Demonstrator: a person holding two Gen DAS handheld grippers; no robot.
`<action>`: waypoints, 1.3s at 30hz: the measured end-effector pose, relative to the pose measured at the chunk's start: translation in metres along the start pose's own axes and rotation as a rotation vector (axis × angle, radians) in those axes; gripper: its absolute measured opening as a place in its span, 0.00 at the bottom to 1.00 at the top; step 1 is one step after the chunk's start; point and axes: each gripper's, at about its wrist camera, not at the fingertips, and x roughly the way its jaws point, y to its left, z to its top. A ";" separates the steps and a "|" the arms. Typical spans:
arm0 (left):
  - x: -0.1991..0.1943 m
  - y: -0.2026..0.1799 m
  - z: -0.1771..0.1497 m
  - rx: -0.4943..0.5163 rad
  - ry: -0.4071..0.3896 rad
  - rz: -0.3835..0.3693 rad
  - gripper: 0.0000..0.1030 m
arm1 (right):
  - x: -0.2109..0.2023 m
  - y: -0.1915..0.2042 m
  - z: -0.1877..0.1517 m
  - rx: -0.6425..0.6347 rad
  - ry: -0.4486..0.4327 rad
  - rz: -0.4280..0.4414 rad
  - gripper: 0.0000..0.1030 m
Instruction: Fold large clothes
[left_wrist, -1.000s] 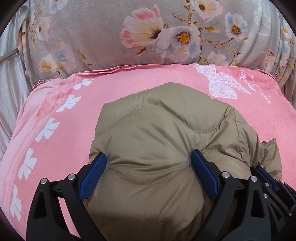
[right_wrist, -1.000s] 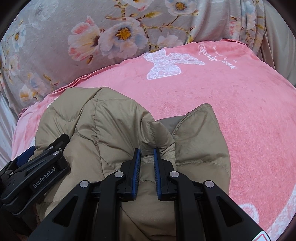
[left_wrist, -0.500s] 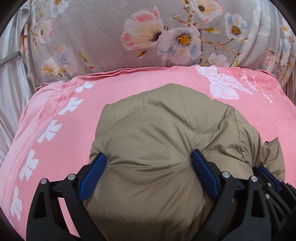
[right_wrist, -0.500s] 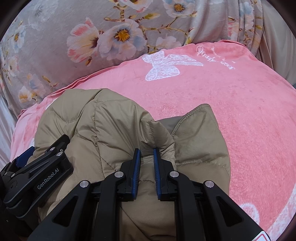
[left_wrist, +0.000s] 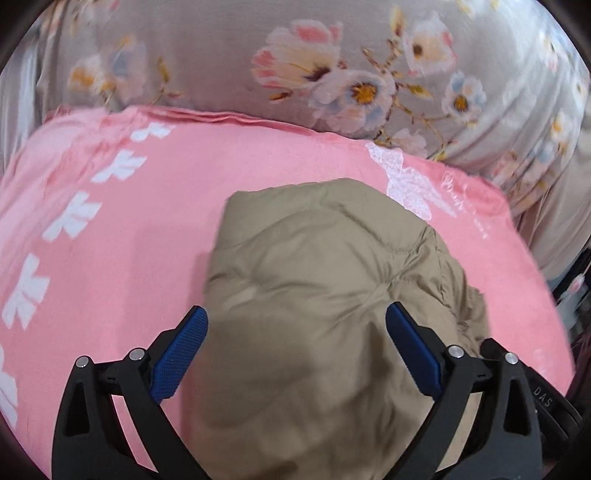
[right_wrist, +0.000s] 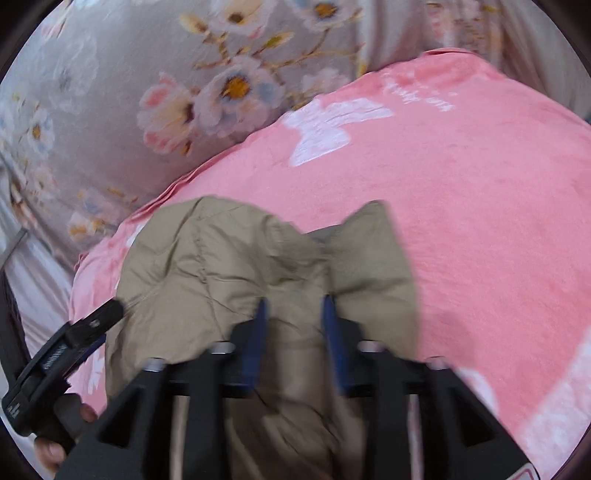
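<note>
a pink blanket (left_wrist: 155, 236) with white leaf prints and a white butterfly covers the bed, bordered at the far side by grey floral fabric (left_wrist: 229, 66). a tan puffy jacket (left_wrist: 317, 280) lies bunched directly on the pink blanket (right_wrist: 480, 206), near its front edge.

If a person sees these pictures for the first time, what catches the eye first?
First the puffy tan jacket, bunched in the middle of the bright pink blanket. Behind the blanket lies grey fabric with large flowers. The left gripper spreads its blue jaws wide over the jacket.
</note>
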 end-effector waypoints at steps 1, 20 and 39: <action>-0.006 0.008 0.000 -0.025 0.021 -0.014 0.93 | -0.014 -0.006 -0.001 0.006 -0.029 -0.025 0.70; 0.046 0.085 -0.040 -0.392 0.341 -0.442 0.96 | 0.011 -0.048 -0.031 0.213 0.192 0.112 0.74; 0.005 0.009 0.010 0.136 0.104 -0.145 0.75 | 0.018 0.022 -0.006 0.061 0.108 0.155 0.13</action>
